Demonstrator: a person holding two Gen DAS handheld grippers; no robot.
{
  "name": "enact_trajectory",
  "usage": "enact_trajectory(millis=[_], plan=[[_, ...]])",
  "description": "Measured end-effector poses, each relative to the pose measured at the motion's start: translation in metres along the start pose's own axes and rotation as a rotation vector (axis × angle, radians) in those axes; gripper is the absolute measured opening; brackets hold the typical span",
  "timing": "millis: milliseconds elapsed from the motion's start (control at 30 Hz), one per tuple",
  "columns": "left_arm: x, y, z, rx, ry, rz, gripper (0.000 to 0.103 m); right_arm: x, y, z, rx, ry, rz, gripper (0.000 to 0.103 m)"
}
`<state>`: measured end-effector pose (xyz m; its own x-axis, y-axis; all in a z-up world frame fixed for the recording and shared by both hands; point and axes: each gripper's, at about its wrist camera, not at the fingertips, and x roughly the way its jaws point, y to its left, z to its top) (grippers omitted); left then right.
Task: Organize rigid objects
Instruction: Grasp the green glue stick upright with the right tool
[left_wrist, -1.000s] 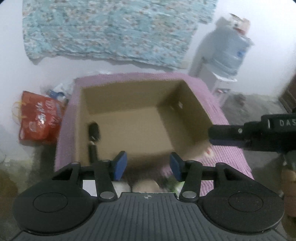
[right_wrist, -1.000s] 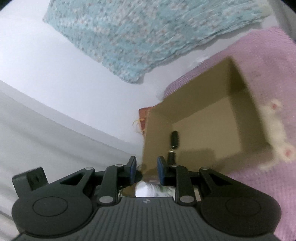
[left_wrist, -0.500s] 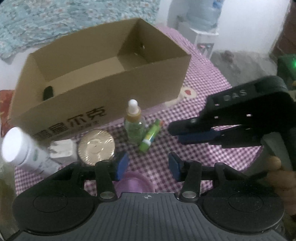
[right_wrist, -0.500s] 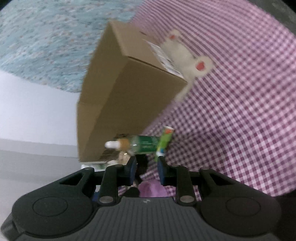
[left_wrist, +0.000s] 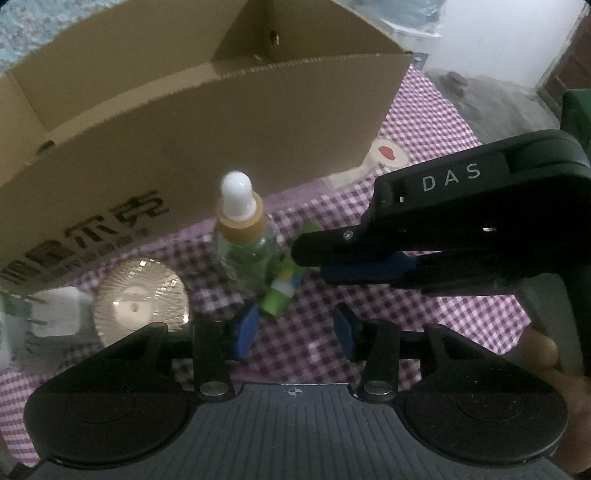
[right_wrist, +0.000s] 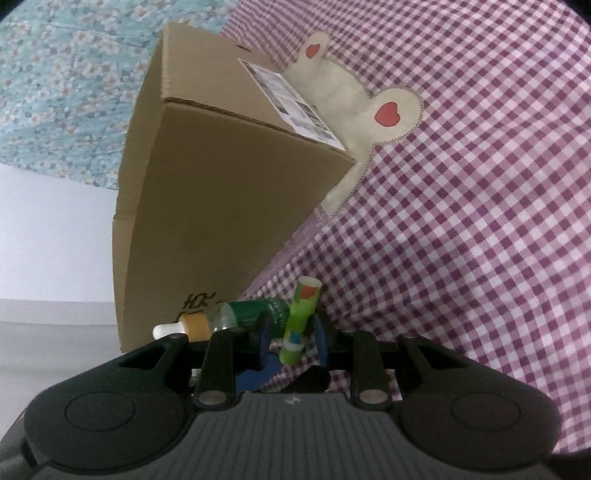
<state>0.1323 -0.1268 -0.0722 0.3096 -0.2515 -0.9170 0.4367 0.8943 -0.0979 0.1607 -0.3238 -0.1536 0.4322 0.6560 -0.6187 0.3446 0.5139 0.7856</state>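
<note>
Both tongs have come down from above the cardboard box to the checked cloth on the surface in front of it. A second ago each camera looked into the open box, where a dark object lay; now the left view sees its printed front wall and only the top of its far inner wall.

The left tongs hang over bare cloth with nothing between the blue pads. Their jaws have just been closing a little, yet they stand apart and hold nothing.

The right tongs reach in from the right in the left view and straddle the green tube, which lies on the cloth just in front of the box. Half a second ago the tube lay beyond the pads; now it sits between them. The gap is narrow, but small spaces show on both sides, so the pads do not seem to press on it (the fisheye makes this hard to judge).

The dropper bottle stands upright just beside the tube, touching or nearly touching it. Left of it are a round gold lid and a white block, near the box front.
</note>
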Motion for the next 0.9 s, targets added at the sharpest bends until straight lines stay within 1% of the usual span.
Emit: enact_trajectory(millis=[67, 167, 267, 367, 433, 633, 700, 800, 900], plan=[[0.000, -0.001, 0.000, 0.003, -0.004, -0.018, 0.045, -0.001, -0.004, 0.000, 0.002, 0.003, 0.000, 0.027], [-0.003, -0.001, -0.003, -0.006, -0.006, -0.070, 0.044, -0.004, -0.009, 0.001, -0.005, 0.004, -0.001, 0.027], [-0.004, -0.002, -0.006, -0.009, -0.014, -0.049, 0.043, -0.008, -0.011, 0.001, -0.019, 0.007, -0.006, 0.027], [-0.005, 0.001, -0.006, -0.027, -0.019, -0.030, 0.039, -0.006, -0.006, 0.003, -0.032, 0.016, -0.015, 0.027], [-0.004, 0.002, -0.003, -0.035, -0.023, -0.020, 0.031, -0.004, -0.002, 0.003, -0.042, 0.022, -0.021, 0.027], [-0.001, -0.002, -0.003, -0.013, -0.021, 0.015, 0.016, 0.000, -0.001, 0.003, -0.047, 0.023, -0.015, 0.026], [0.000, -0.003, 0.000, -0.001, -0.014, 0.005, 0.015, 0.001, -0.002, 0.001, -0.049, 0.020, -0.013, 0.025], [0.000, -0.010, 0.002, 0.026, -0.024, 0.017, 0.015, 0.004, -0.005, -0.003, -0.037, 0.025, 0.002, 0.024], [-0.003, -0.015, 0.001, 0.030, -0.031, 0.002, 0.015, 0.001, -0.010, -0.006, -0.027, 0.027, 0.010, 0.021]])
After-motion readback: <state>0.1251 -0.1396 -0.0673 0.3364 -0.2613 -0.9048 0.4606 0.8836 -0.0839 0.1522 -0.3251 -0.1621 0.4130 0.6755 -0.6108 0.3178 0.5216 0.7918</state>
